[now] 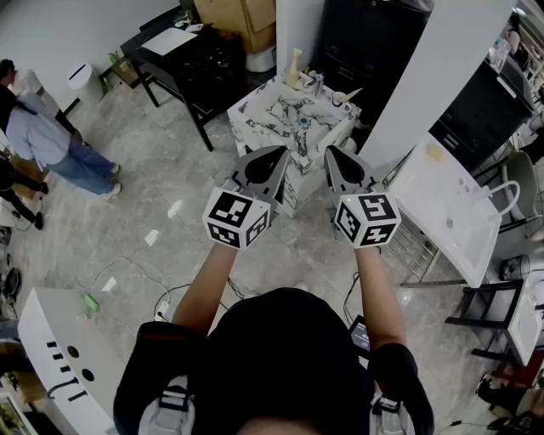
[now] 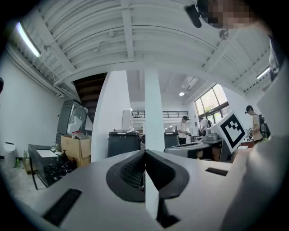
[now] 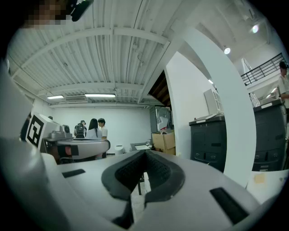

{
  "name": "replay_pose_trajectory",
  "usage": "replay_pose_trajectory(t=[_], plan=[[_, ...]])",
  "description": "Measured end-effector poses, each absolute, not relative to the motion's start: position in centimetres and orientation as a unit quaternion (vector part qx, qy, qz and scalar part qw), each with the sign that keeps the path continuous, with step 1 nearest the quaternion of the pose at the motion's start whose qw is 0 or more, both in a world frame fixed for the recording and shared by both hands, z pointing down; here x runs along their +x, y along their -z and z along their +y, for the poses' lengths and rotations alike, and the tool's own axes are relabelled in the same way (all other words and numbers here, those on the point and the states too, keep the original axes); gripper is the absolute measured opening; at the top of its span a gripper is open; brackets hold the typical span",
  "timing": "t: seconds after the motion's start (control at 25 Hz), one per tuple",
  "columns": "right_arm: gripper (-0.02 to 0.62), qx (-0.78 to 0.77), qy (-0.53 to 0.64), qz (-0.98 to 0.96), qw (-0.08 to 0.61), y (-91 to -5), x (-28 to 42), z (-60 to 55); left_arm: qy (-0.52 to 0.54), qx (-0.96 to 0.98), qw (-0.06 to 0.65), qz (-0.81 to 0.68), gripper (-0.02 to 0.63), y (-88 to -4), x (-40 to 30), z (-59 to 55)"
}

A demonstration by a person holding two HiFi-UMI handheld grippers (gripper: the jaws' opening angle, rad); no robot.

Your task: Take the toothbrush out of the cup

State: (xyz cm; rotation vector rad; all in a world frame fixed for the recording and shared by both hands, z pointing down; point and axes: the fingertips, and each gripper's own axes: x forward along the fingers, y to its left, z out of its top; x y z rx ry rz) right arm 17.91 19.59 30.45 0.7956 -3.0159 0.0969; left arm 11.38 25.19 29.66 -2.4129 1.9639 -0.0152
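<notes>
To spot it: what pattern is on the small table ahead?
The table top is white marble with dark veins; best seen in the head view.

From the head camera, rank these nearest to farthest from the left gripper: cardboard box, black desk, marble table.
1. Marble table, just ahead of the left gripper.
2. Black desk, farther back on the left.
3. Cardboard box, behind the desk, at the back.

Bright, even light comes from ceiling strip lamps (image 3: pixel 99 95); the pale floor (image 1: pixel 174 208) glints left of centre. Both gripper views bend strongly at their edges, corners black.
</notes>
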Motion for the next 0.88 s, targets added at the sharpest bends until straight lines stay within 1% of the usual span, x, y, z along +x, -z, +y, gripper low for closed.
replay_pose_trajectory(t=[0.6, 0.88], plan=[[0.035, 0.273, -0.05, -0.961, -0.013, -30.2, 19.9, 17.6, 0.004, -0.773, 0.008, 0.634, 0.012, -30.1, 12.2, 24.3], [0.035, 0.263, -0.059, -0.963, -0.017, -31.0, 21.1, 16.4, 0.012, -0.77, 0.005, 0.638, 0.012, -30.9, 13.8, 23.2]])
